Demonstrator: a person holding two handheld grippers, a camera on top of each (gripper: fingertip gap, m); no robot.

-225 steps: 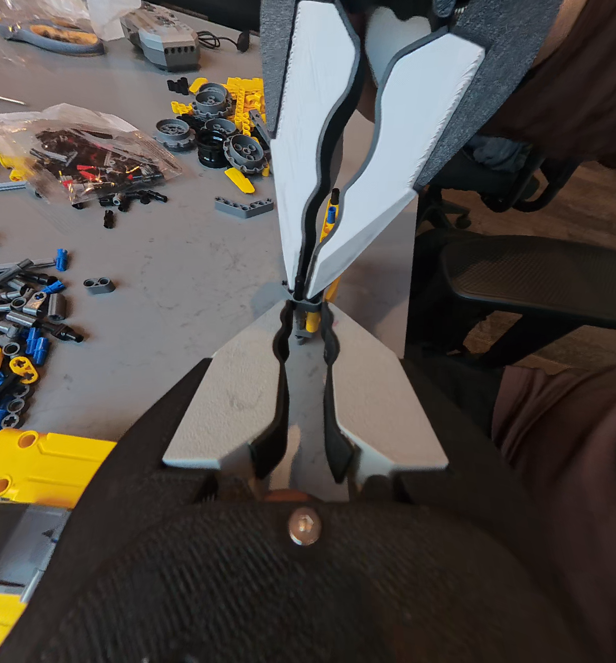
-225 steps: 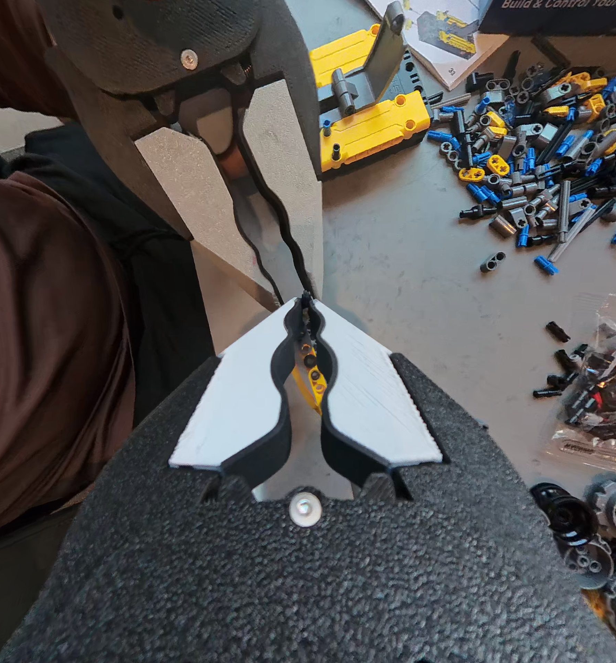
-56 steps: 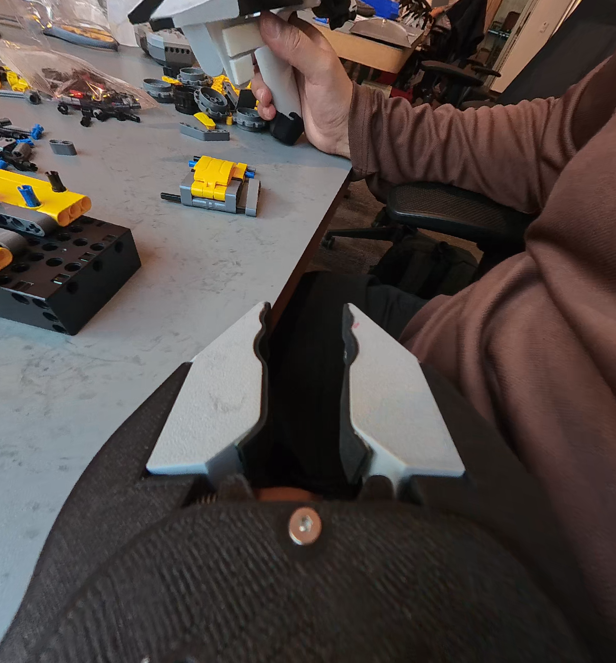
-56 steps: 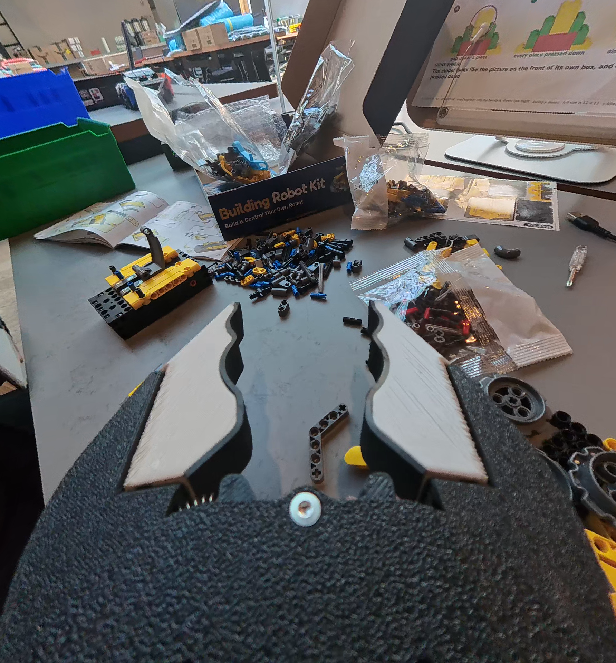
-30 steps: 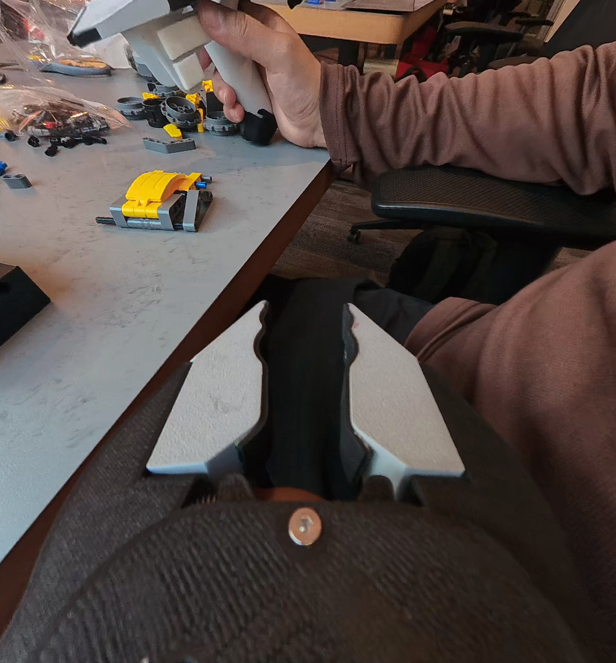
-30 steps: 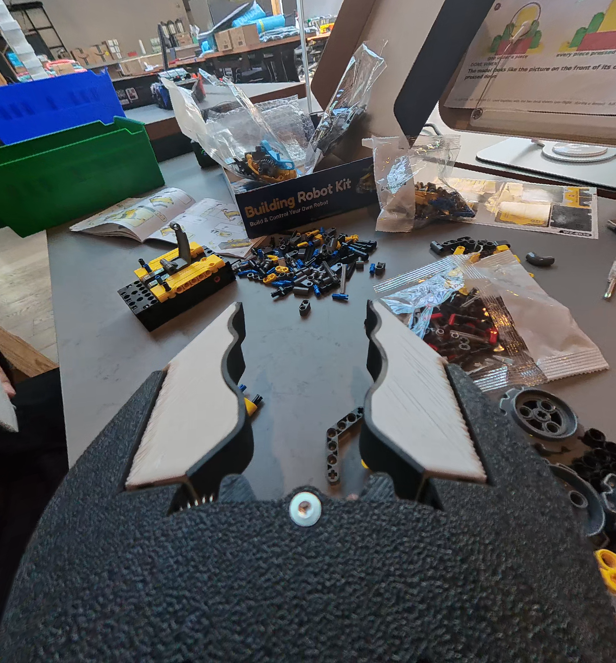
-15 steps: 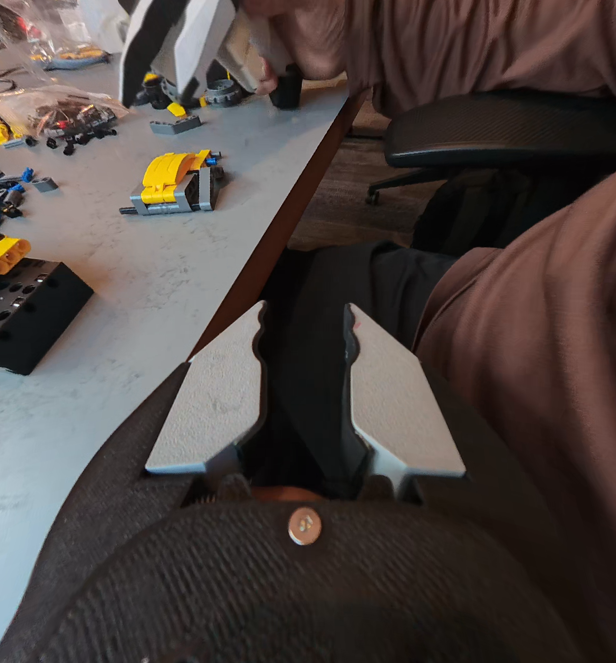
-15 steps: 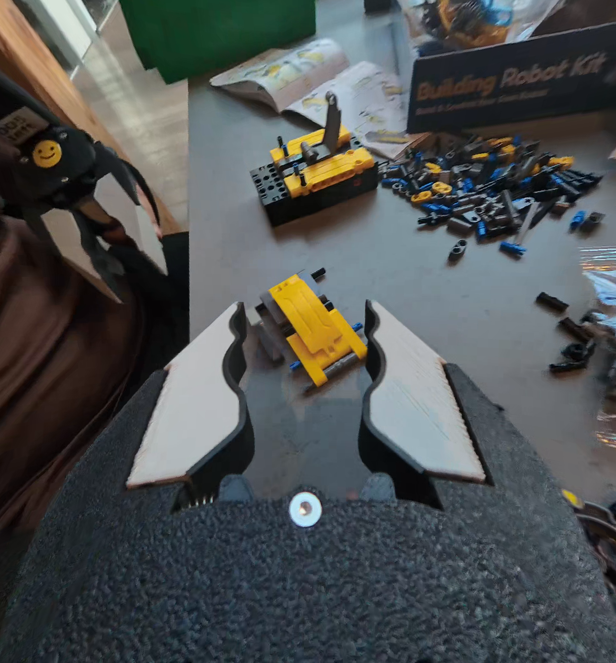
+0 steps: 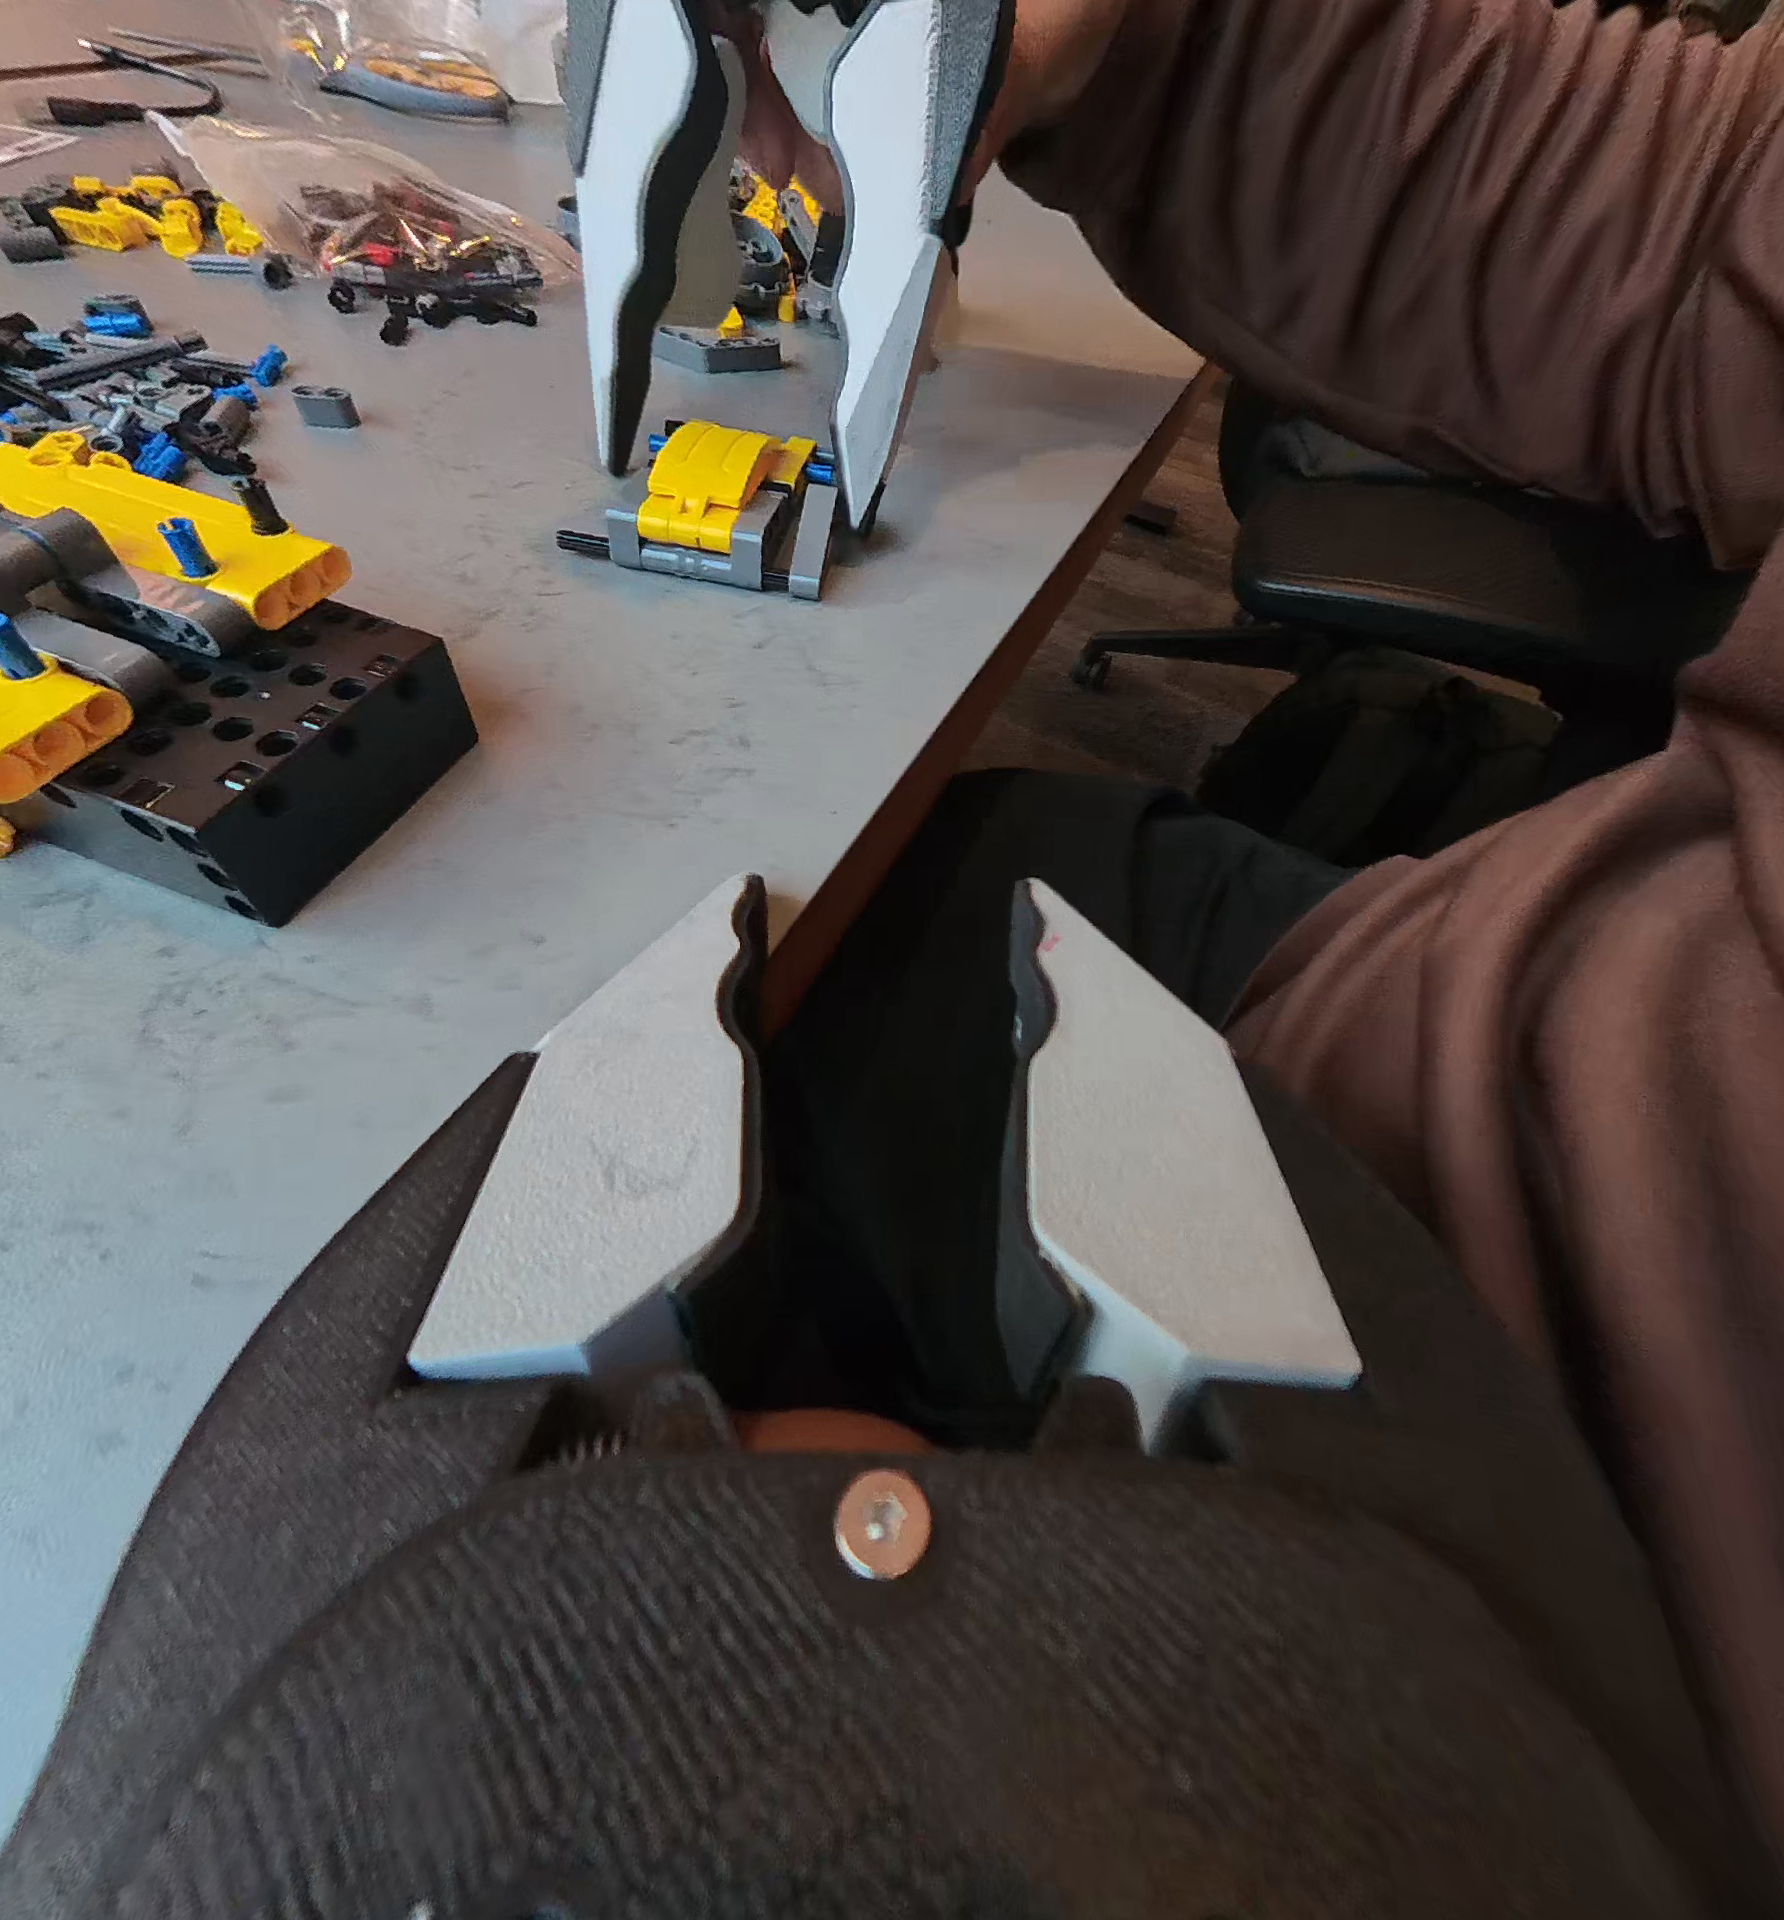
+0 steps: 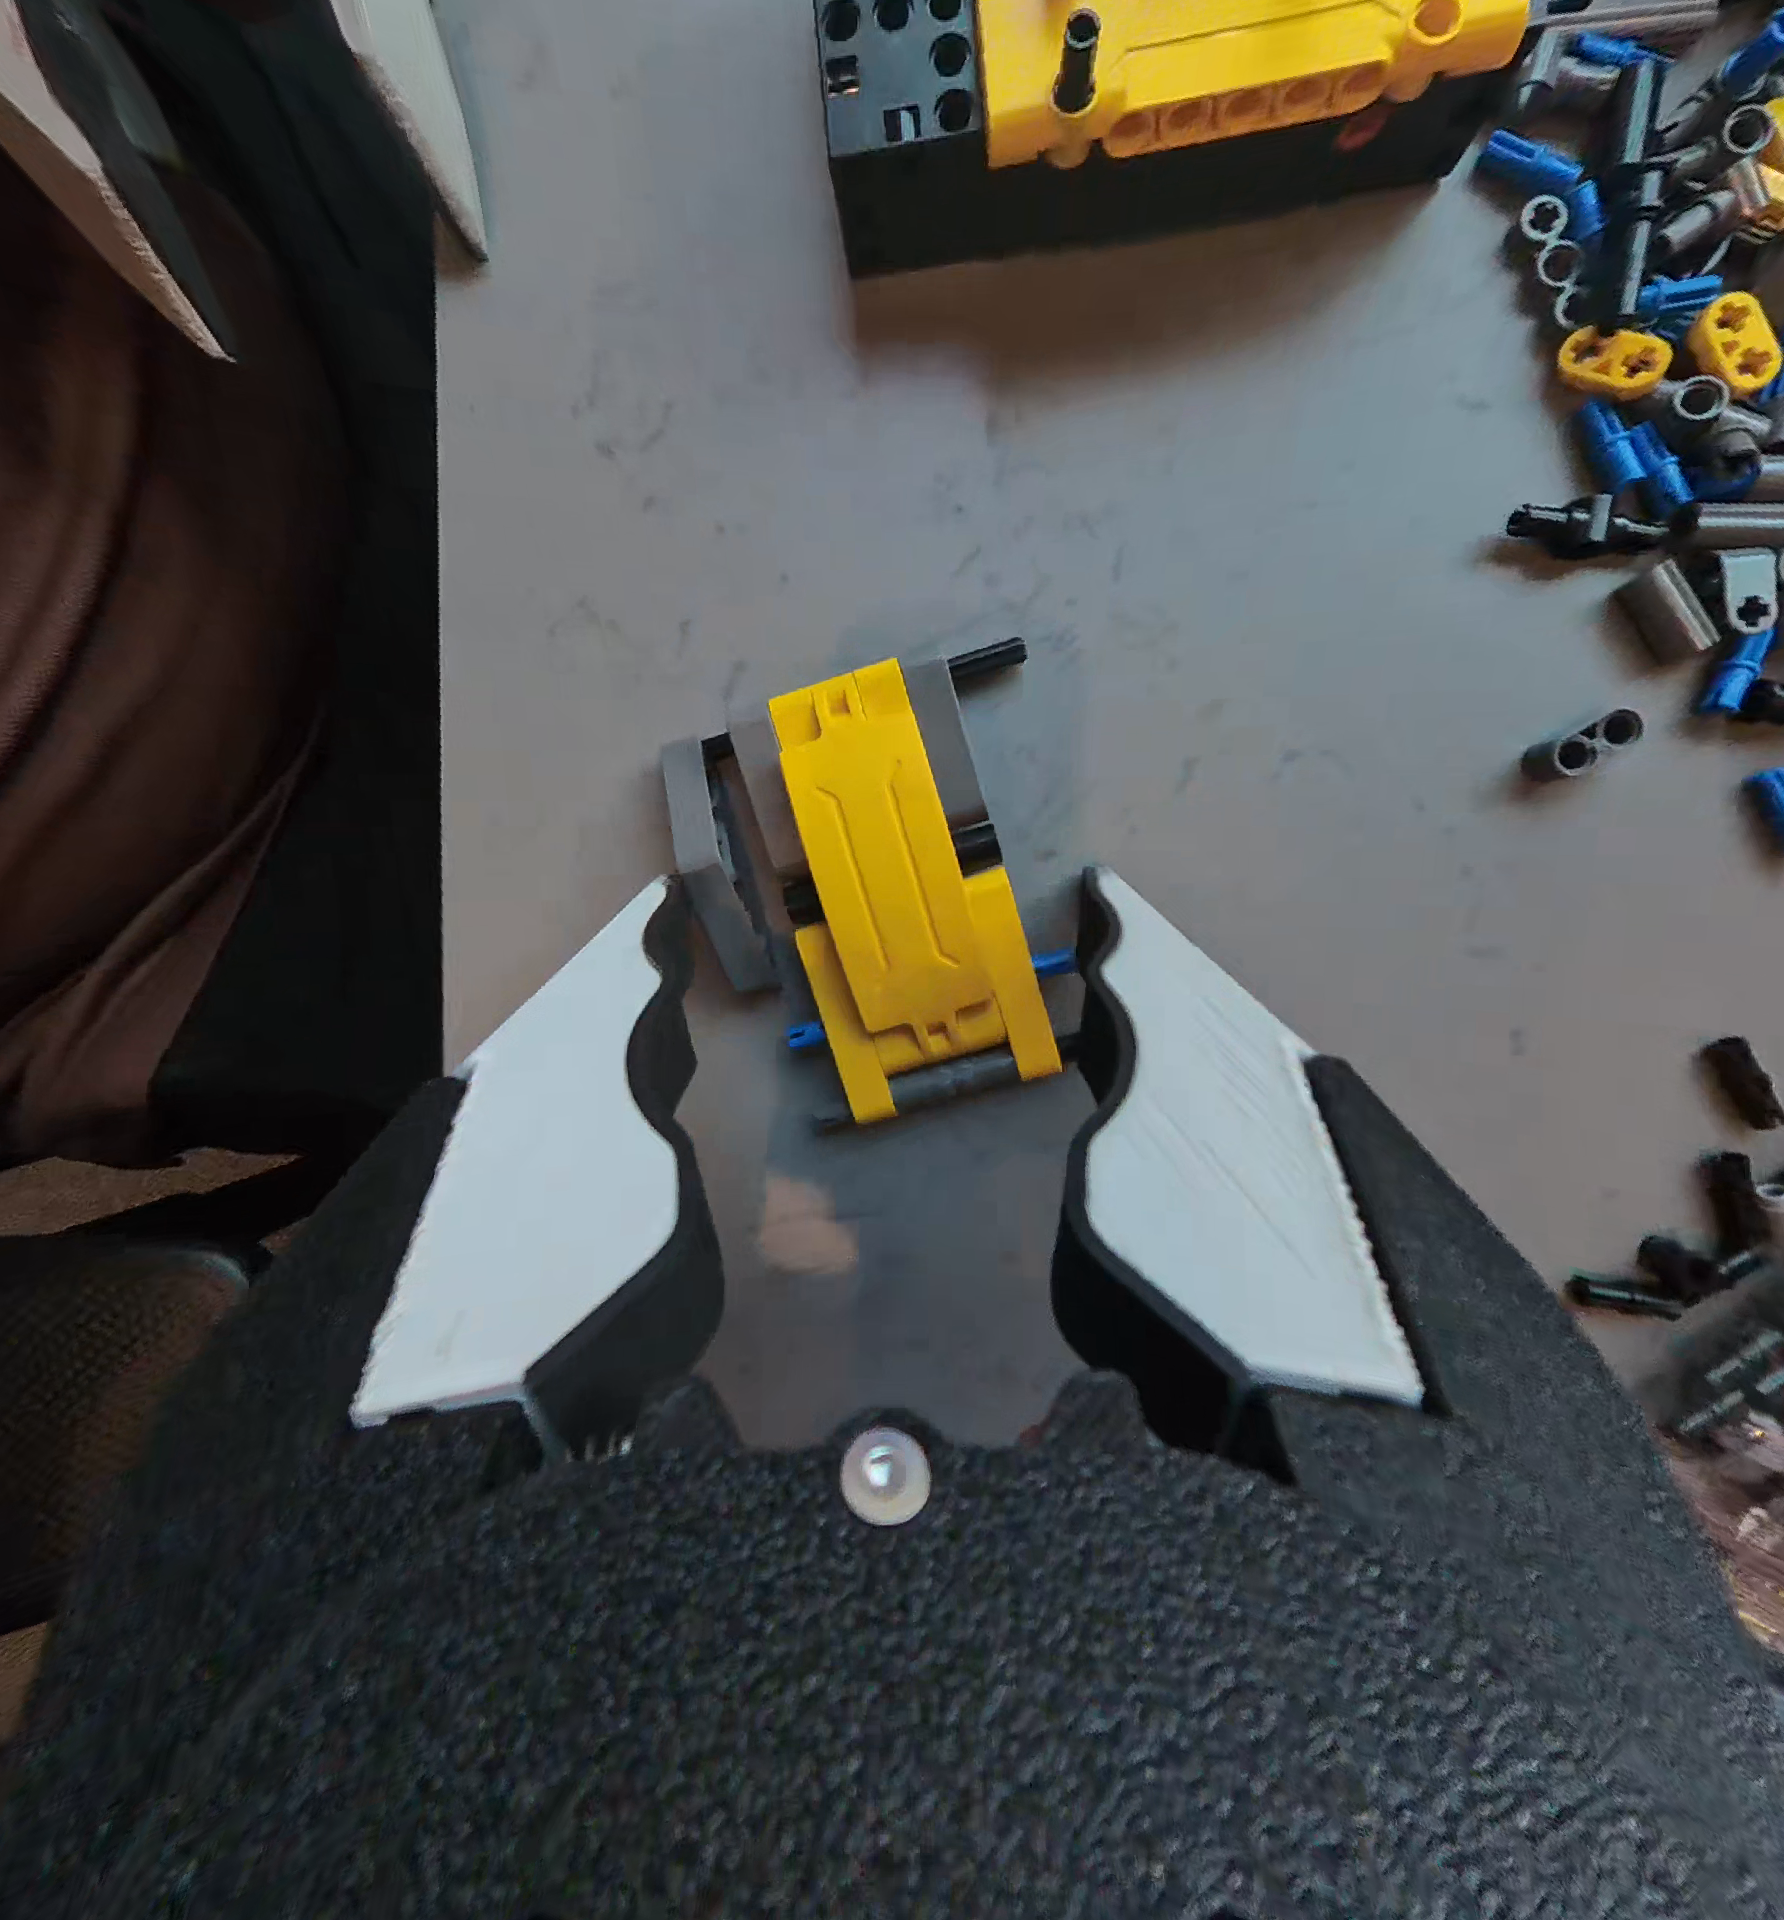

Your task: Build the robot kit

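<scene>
A small yellow and grey brick assembly [image 10: 883,894] with black axles lies on the grey table [image 10: 1231,644] near its front edge. My right gripper [image 10: 880,883] is open and points down over it, one fingertip on each side, not gripping. The same assembly shows in the left wrist view [image 9: 716,499] between the right gripper's white fingers [image 9: 872,343]. My left gripper [image 9: 883,899] is open and empty, held off the table's front edge above a person's dark lap.
A black perforated block with yellow beams [image 9: 192,665] stands on the left, also shown in the right wrist view [image 10: 1127,114]. Loose blue, grey and yellow pins [image 10: 1688,416] lie to the right. A bag of parts [image 9: 389,229] and wheels lie farther back. A brown sleeve [image 9: 1439,260] and a chair [image 9: 1470,582] are on the right.
My right gripper has tipped down and moved onto the yellow assembly, its open fingers now on both sides of it. My left gripper has stayed open off the table edge, shifting slightly.
</scene>
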